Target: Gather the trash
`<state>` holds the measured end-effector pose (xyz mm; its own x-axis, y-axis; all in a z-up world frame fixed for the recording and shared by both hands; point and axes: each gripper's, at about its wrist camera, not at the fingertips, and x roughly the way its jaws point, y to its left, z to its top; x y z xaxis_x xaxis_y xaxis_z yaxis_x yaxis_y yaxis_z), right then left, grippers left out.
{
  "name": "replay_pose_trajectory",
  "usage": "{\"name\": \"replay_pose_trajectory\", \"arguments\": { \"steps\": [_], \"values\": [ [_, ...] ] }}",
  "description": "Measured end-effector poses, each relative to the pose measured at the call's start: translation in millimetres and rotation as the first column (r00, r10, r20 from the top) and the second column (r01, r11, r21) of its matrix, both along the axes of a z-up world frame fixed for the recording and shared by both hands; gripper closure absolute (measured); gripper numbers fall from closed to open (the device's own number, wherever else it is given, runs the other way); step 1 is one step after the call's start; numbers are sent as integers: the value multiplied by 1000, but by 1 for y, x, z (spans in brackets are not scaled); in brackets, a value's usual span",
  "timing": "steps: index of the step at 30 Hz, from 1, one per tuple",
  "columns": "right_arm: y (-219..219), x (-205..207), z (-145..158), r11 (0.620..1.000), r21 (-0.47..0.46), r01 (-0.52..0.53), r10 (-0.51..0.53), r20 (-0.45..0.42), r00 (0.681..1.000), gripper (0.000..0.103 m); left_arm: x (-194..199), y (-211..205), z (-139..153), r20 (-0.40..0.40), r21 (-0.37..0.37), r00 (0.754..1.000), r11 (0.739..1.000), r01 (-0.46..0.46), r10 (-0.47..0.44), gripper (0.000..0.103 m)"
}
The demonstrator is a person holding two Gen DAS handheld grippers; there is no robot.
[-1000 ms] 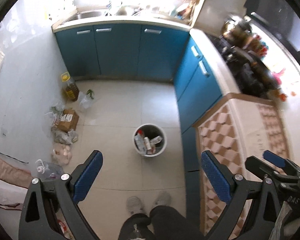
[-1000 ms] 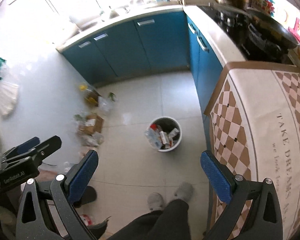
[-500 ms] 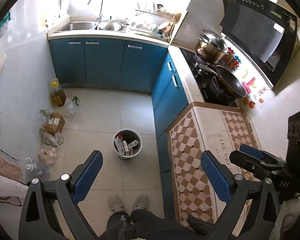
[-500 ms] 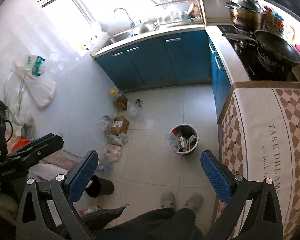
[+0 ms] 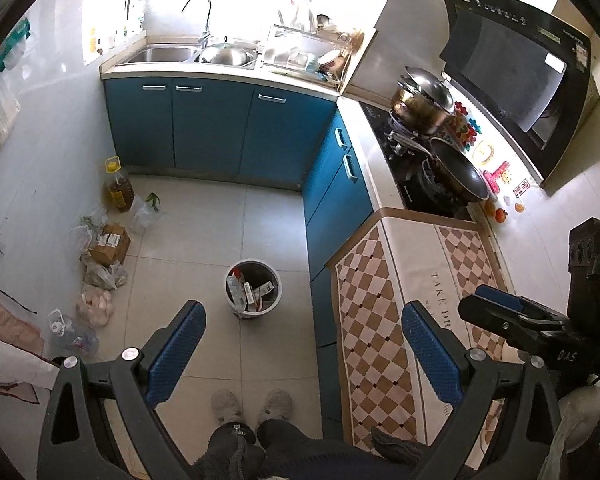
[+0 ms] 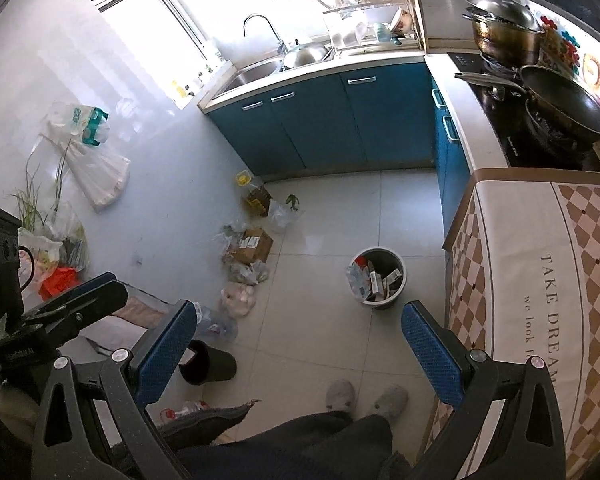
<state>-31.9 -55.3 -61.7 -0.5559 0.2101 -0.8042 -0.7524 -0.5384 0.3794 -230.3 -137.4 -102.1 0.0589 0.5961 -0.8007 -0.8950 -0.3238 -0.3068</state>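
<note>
A white trash bin (image 5: 253, 288) (image 6: 377, 277) stands on the tiled floor, holding several cartons and wrappers. My left gripper (image 5: 300, 344) hangs high above the floor, open and empty, with the bin seen between its blue pads. My right gripper (image 6: 296, 340) is also open and empty, high up, with the bin just left of its right finger. The right gripper shows from the side (image 5: 532, 324) in the left wrist view, over the checkered cloth. The left gripper shows from the side (image 6: 60, 312) in the right wrist view.
Bags, a cardboard box (image 5: 110, 240) and an oil bottle (image 5: 119, 186) line the left wall. Blue cabinets (image 5: 220, 128) run along the back and right, with a sink, stove and pans on top. A checkered cloth (image 5: 400, 308) covers the near counter. The person's slippered feet (image 5: 252, 404) stand below. A dark slipper (image 6: 206, 366) lies on the floor.
Both grippers have risen and tilted up, so the bin looks smaller and the sink, stove and hood have come into view. Both stay open and empty.
</note>
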Motion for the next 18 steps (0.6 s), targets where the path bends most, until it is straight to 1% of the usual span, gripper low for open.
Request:
{"name": "replay_pose_trajectory", "arguments": {
  "steps": [8, 18],
  "values": [
    [6, 3, -2, 1000, -5, -5, 5, 4, 1000, 0, -1, 2, 1, 6, 3, 1000, 1000, 2, -2, 0],
    [8, 4, -2, 1000, -10, -12, 12, 4, 1000, 0, 10, 7, 0, 13, 0, 1000, 1000, 2, -2, 0]
  ]
}}
